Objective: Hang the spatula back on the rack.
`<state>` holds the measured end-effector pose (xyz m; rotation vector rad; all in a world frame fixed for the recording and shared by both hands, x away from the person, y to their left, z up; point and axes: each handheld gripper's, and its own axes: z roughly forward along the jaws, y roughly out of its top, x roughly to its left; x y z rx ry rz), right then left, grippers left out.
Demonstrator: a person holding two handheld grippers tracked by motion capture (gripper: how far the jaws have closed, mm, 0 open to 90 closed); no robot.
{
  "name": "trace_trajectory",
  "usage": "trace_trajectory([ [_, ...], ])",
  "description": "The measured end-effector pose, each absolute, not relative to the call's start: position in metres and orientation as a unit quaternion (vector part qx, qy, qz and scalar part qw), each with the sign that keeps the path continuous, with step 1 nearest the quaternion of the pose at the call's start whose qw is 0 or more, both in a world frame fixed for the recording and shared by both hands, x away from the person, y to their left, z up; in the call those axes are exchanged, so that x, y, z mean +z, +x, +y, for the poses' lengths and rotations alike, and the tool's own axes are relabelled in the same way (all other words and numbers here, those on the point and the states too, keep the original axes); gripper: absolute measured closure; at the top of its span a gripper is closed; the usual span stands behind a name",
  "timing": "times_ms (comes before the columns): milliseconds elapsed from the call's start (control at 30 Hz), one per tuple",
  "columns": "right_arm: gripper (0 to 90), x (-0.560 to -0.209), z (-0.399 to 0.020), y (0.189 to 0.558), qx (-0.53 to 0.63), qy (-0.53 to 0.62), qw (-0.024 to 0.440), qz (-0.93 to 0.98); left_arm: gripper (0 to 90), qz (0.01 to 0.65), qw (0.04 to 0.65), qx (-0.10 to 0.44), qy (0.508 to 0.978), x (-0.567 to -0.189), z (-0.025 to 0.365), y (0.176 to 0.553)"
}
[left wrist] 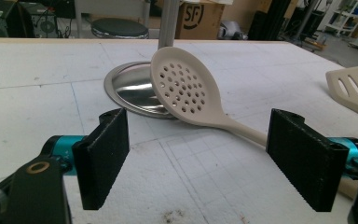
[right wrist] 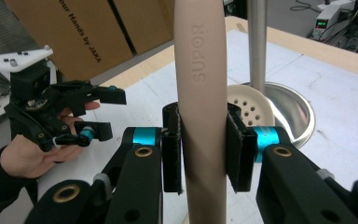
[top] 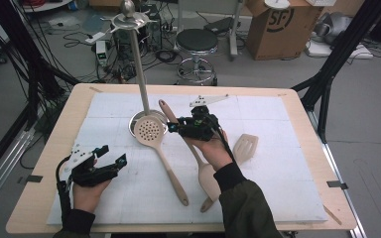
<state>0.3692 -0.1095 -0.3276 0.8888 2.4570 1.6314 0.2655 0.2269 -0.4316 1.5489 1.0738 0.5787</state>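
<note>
Right gripper view puts your right gripper clamped on the spoon handle, lifting toward the stand; left gripper gapes empty; next, hook it up top.
</note>
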Motion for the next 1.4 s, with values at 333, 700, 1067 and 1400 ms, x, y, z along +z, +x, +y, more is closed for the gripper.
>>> trace_trajectory([
  [333, 71.5, -0.321, -0.119, 0.368, 0.559, 0.295, 0.034, 0.774, 21.9, 0.454, 0.553, 0.243, 0.655, -0.432, 0.227, 0.265],
  [700, 71.6, -0.306, -0.129, 0.365, 0.6, 0.293, 0.029, 0.744, 21.9, 0.454, 0.552, 0.242, 0.656, -0.432, 0.226, 0.265],
  [1067, 71.7, -0.301, -0.132, 0.363, 0.653, 0.278, 0.049, 0.703, 21.9, 0.454, 0.555, 0.243, 0.654, -0.432, 0.226, 0.265],
  [1400, 71.7, -0.292, -0.129, 0.367, 0.685, 0.266, 0.075, 0.674, 21.9, 0.455, 0.554, 0.244, 0.653, -0.432, 0.227, 0.265],
])
